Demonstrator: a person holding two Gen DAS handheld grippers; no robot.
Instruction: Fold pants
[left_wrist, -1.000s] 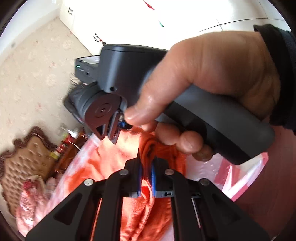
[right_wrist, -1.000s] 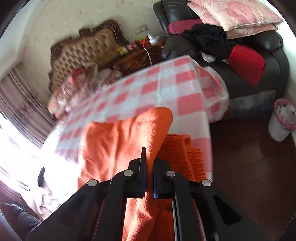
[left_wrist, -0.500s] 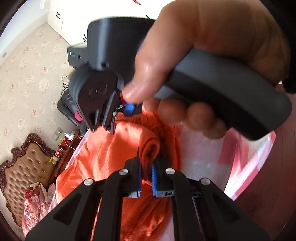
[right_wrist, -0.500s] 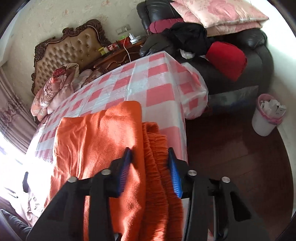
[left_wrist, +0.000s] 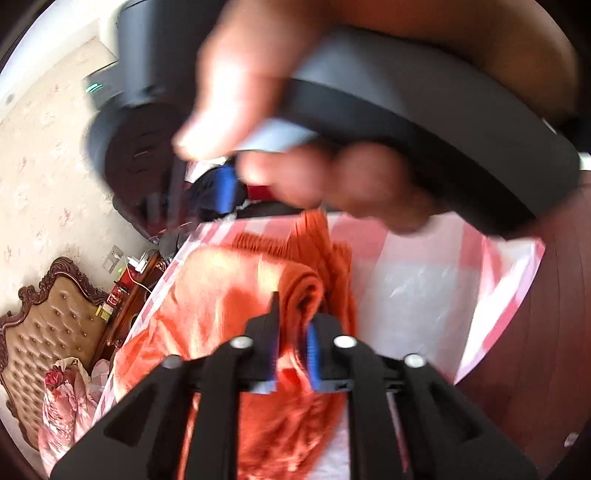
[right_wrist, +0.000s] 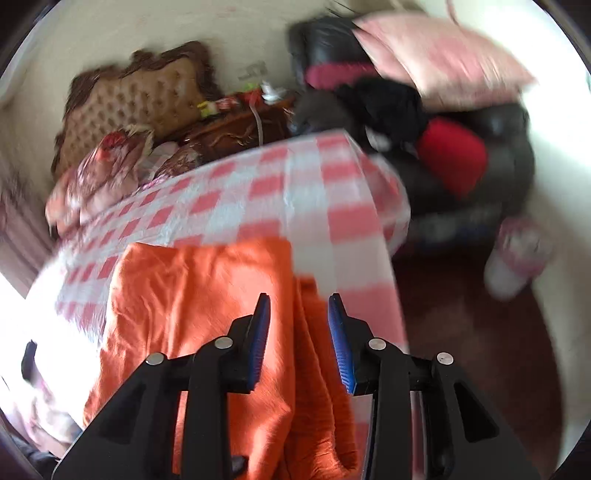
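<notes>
Checked desk (right_wrist: 295, 192): right tool (right_wrist: 299, 325) spread and clear, left tool (left_wrist: 291, 332) just easing its pinch on orange pants (right_wrist: 207, 295), so I'd release low.

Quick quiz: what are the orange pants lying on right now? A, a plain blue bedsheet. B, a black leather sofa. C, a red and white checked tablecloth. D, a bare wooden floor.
C: in the right wrist view the orange pants lie spread over the red and white checked tablecloth, while the black leather sofa stands apart behind the table.
</notes>
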